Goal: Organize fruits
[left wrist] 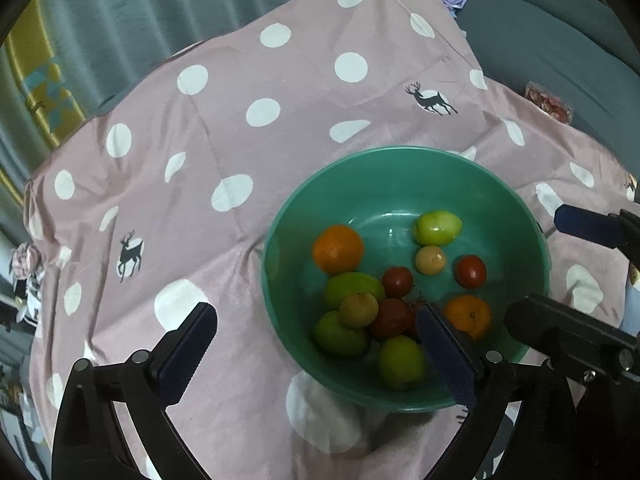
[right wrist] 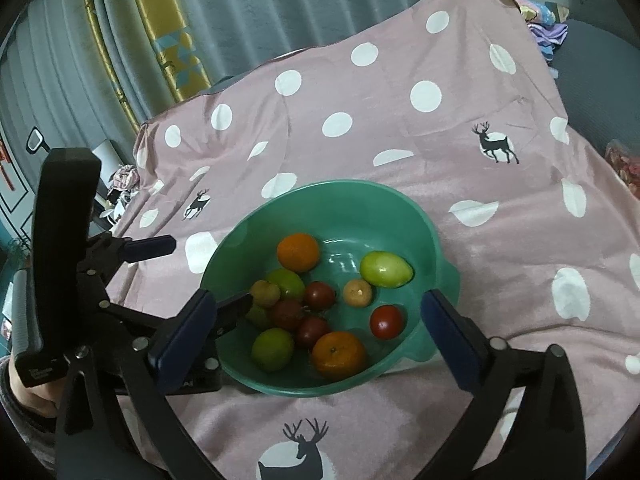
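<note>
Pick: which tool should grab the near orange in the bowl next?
Probably right. The right tool, open, frames the near orange in the green bowl; the left tool, also open, straddles the bowl's left rim.

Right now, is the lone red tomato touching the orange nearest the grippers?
Apart. The right wrist view shows bare green bowl between the red tomato and the orange.

left wrist: down, close | right wrist: down, close | shared: bowl (left wrist: 404, 168)
</note>
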A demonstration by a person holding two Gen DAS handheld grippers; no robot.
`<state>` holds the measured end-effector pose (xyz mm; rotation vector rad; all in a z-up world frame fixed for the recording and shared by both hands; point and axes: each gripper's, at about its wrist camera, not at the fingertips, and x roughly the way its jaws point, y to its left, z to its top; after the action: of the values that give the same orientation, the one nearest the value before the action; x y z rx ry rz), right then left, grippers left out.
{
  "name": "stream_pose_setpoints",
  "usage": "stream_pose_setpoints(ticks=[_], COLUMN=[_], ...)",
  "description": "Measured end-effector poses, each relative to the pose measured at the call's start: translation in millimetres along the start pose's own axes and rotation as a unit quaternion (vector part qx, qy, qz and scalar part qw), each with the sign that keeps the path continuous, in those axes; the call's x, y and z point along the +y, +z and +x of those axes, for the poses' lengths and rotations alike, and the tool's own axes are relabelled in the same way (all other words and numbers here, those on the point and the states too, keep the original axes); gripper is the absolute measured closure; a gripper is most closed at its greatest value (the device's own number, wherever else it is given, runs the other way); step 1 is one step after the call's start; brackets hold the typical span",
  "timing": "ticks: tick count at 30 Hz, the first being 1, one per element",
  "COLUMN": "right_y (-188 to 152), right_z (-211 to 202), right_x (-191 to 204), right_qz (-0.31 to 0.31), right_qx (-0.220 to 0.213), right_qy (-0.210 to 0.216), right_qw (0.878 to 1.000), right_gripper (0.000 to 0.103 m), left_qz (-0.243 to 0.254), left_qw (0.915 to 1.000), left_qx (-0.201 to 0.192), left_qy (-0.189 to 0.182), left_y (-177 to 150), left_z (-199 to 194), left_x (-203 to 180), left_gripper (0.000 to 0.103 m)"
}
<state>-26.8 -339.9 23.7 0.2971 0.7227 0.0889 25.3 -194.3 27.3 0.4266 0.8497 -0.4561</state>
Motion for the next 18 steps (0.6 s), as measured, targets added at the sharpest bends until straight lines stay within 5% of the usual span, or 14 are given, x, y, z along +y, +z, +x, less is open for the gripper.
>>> stream_pose_setpoints(ticks=[18], right_y=[-3.3], right_z=[-30.6], right_x=[16.8], right_qz=[-0.028], right_qx=[-0.002], right_qy=[-0.039], right_qw=[0.999], right_gripper=[0.000], left_qz=[-0.092], left_qw=[0.9954], left_qx=[0.018], left_qy=[0.021], left_y=[-7.2], left_z=[-22.1], left_x=[23.1], left_gripper=[0.001])
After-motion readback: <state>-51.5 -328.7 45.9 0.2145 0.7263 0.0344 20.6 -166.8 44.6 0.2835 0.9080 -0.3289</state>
